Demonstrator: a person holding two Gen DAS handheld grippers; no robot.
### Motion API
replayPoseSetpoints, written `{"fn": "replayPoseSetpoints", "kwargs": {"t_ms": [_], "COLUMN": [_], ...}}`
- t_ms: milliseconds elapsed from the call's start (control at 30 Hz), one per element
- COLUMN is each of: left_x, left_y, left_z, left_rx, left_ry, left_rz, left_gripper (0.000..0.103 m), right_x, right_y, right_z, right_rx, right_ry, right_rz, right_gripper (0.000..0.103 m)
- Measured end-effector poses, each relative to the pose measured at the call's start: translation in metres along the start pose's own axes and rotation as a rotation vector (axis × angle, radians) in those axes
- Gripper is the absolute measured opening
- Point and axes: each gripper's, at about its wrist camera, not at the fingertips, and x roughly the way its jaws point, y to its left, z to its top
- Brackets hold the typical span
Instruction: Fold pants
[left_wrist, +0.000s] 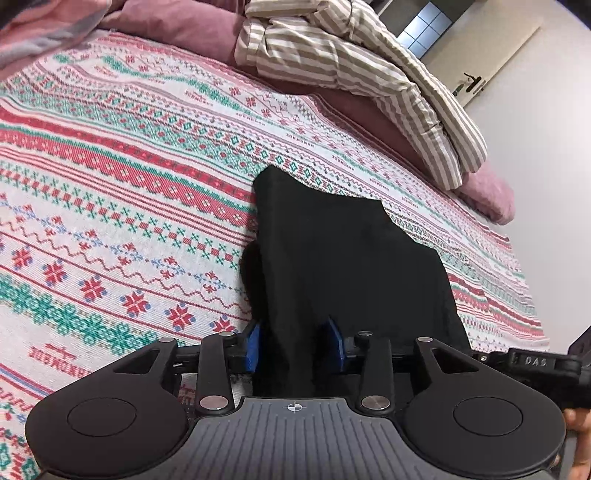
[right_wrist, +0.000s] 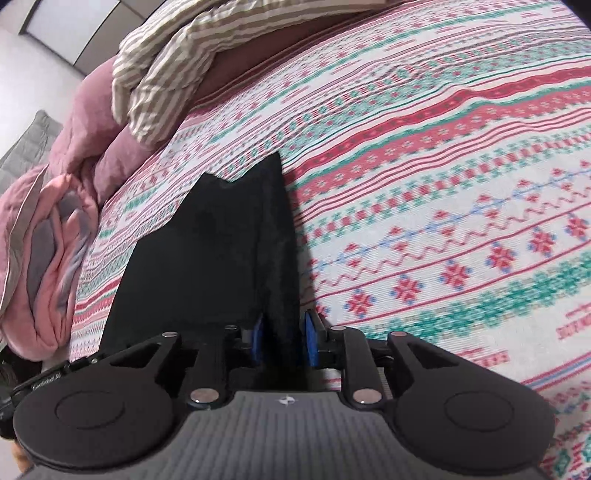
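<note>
The black pants (left_wrist: 343, 258) lie folded into a narrow strip on the patterned bedspread (left_wrist: 129, 184), reaching away from me. My left gripper (left_wrist: 294, 343) straddles the near left edge of the strip. Its blue pads (left_wrist: 253, 343) stand apart with a fold of cloth loose between them. In the right wrist view the pants (right_wrist: 214, 258) run up the middle left. My right gripper (right_wrist: 284, 339) straddles their near right edge, and a sliver of bedspread shows beside one blue pad (right_wrist: 310, 339). The jaws do not pinch the cloth.
A striped duvet (left_wrist: 351, 66) is bunched at the far side of the bed, also seen as the striped duvet (right_wrist: 173, 55). A pink quilt (right_wrist: 55, 221) hangs off the left edge. A pink pillow (left_wrist: 487, 192) lies at the bed's right corner, and a door (left_wrist: 472, 83) stands behind it.
</note>
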Motion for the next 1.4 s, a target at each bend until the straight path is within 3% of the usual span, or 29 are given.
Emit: {"fn": "replayPoseSetpoints", "kwargs": {"t_ms": [300, 433, 567, 733, 833, 867, 900, 1000, 1133, 1400], "left_x": [-0.022, -0.046, -0.06, -0.036, -0.006, -0.002, -0.002, -0.007, -0.017, -0.044], "left_y": [-0.005, -0.033, -0.06, -0.059, -0.053, -0.051, -0.049, -0.041, -0.041, -0.043], "left_z": [-0.001, -0.008, -0.019, -0.021, -0.024, -0.025, -0.024, -0.016, -0.015, -0.039], "left_rx": [0.012, 0.139, 0.276, 0.237, 0.272, 0.278, 0.256, 0.179, 0.18, 0.146], "left_ry": [-0.047, -0.155, -0.252, -0.142, -0.021, -0.013, -0.017, -0.002, -0.028, -0.009], "left_rz": [0.074, 0.125, 0.138, 0.115, 0.262, 0.306, 0.306, 0.268, 0.297, 0.325], "left_gripper": [0.035, 0.035, 0.036, 0.037, 0.039, 0.049, 0.05, 0.05, 0.048, 0.052], "right_x": [-0.029, -0.038, -0.023, 0.005, 0.012, 0.011, 0.009, -0.001, -0.023, -0.046], "right_y": [0.026, 0.045, 0.063, 0.06, 0.056, 0.056, 0.057, 0.061, 0.069, 0.093], "right_z": [-0.005, -0.012, -0.023, -0.028, -0.026, -0.026, -0.026, -0.028, -0.033, -0.059], "right_rx": [-0.103, -0.171, -0.251, -0.275, -0.24, -0.237, -0.234, -0.223, -0.24, -0.317], "right_ry": [-0.08, -0.099, -0.06, 0.016, 0.026, 0.026, 0.023, -0.005, -0.065, -0.089], "right_rz": [-0.04, -0.002, -0.023, -0.083, -0.08, -0.082, -0.084, -0.089, -0.088, -0.104], "right_gripper": [0.065, 0.065, 0.066, 0.07, 0.069, 0.069, 0.069, 0.07, 0.076, 0.079]}}
